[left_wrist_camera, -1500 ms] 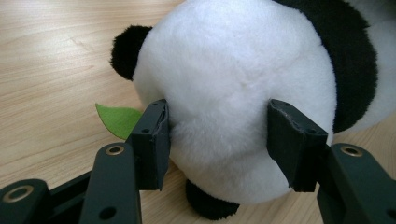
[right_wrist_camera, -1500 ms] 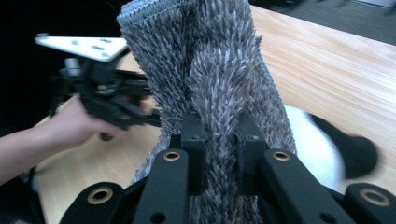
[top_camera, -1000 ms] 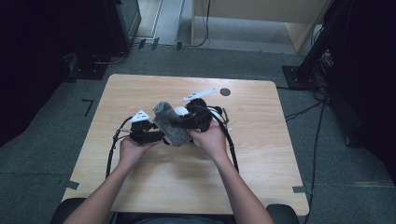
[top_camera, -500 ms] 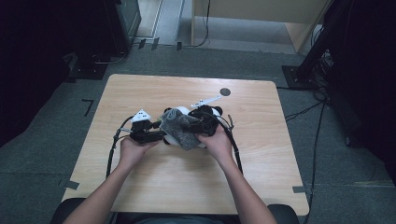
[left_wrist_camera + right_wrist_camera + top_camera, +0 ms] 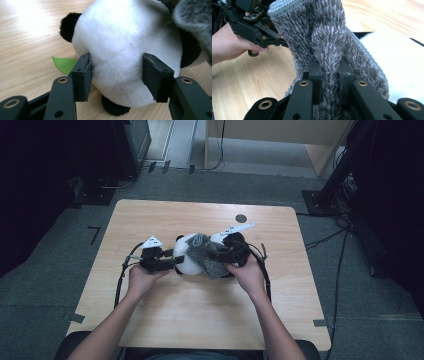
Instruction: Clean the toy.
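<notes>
A person at a wooden table [image 5: 165, 320] works two handheld tongs on a plush panda [image 5: 120, 50] lying at the table's centre, with a fuzzy grey cloth [image 5: 327, 42] draped over it. The left gripper [image 5: 116, 72] stands partly closed, its pads pressing into the panda's white body from both sides, while the right gripper [image 5: 330, 80] is nearly shut, pinching a fold of the cloth. Both things look light, soft and squashy, so the panda's plump body is likely the surest place to clamp and a bunched ridge best for the floppy cloth.
</notes>
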A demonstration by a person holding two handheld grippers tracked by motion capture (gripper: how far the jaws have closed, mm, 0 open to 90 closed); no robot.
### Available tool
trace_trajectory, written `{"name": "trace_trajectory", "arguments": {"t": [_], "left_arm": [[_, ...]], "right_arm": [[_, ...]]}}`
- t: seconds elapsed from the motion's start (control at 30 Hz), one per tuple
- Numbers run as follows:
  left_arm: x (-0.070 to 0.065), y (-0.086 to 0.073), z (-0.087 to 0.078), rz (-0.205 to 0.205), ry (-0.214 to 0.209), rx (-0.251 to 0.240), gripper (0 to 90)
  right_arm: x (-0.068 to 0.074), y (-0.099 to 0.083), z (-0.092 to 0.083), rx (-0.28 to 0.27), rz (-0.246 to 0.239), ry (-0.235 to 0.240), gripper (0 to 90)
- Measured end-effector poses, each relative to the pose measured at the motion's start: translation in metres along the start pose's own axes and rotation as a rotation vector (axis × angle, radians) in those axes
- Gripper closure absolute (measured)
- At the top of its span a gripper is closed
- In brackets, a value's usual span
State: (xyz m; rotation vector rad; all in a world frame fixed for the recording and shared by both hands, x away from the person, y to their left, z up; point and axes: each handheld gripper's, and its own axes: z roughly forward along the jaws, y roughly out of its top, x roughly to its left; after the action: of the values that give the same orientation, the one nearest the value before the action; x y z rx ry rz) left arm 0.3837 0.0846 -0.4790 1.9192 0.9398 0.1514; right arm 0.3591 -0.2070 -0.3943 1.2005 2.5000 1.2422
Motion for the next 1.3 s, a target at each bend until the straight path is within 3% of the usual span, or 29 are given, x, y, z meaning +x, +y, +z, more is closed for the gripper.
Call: {"name": "trace_trajectory", "arguments": {"t": [0.33,0.73,0.87,0.93,1.07,1.2,1.3], "left_arm": [[0.0,0.005,0.003,0.001,-0.008,0.015,44.9],[0.0,0.007,0.003,0.003,-0.008,0.026,45.3],[0.002,0.007,0.003,-0.002,-0.014,0.024,45.3],[0.002,0.007,0.003,-0.009,-0.019,0.024,45.6],[0.002,0.007,0.003,-0.009,-0.016,0.023,45.6],[0.001,0.006,0.003,-0.01,-0.012,0.017,45.5],[0.001,0.007,0.004,-0.013,-0.009,0.013,45.5]], "right_arm": [[-0.021,-0.018,-0.03,-0.058,0.048,-0.032,77.4],[-0.042,-0.039,-0.046,-0.088,0.082,-0.038,77.5],[-0.049,-0.045,-0.053,-0.084,0.127,-0.074,79.3],[-0.051,-0.047,-0.056,-0.09,0.148,-0.062,79.7],[-0.043,-0.041,-0.066,-0.116,0.137,-0.028,80.0],[-0.023,-0.027,-0.074,-0.151,0.087,0.002,80.0],[-0.006,-0.016,-0.07,-0.155,0.051,0.032,80.0]]}}
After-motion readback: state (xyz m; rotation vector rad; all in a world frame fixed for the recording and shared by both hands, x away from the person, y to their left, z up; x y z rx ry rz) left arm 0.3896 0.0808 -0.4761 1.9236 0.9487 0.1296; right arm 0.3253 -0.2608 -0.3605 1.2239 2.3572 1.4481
